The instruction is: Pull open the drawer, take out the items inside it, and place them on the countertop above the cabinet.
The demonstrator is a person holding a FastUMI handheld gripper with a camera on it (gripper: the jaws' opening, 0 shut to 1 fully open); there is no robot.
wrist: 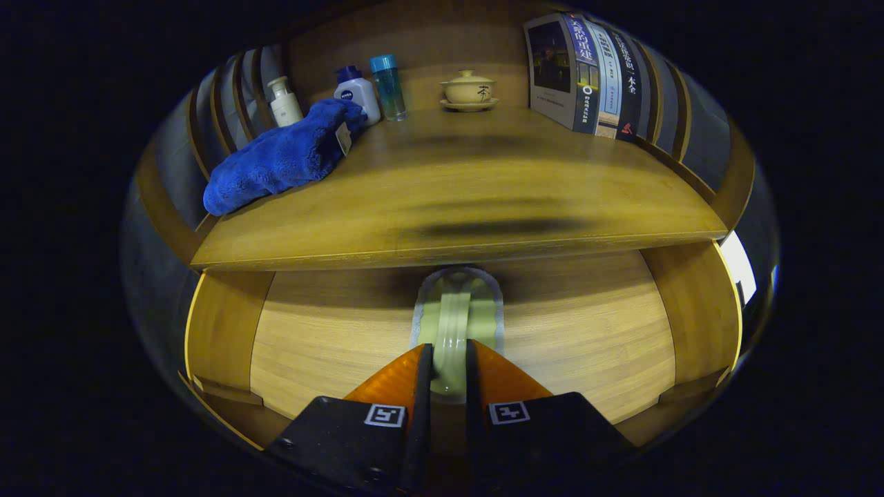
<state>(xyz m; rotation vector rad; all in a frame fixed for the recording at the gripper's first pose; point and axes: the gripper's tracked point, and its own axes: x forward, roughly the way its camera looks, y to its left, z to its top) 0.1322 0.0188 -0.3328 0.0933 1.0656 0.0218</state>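
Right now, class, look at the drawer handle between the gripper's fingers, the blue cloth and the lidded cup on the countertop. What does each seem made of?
Drawer handle: probably glazed ceramic or glossy plastic; pale green with shiny highlights. The gripper is shut on it.
Blue cloth: plush microfibre or fleece; fuzzy, matte pile.
Lidded cup: likely ceramic; smooth cream surface, matching saucer.
Countertop: wood or wood veneer; visible grain, satin sheen.
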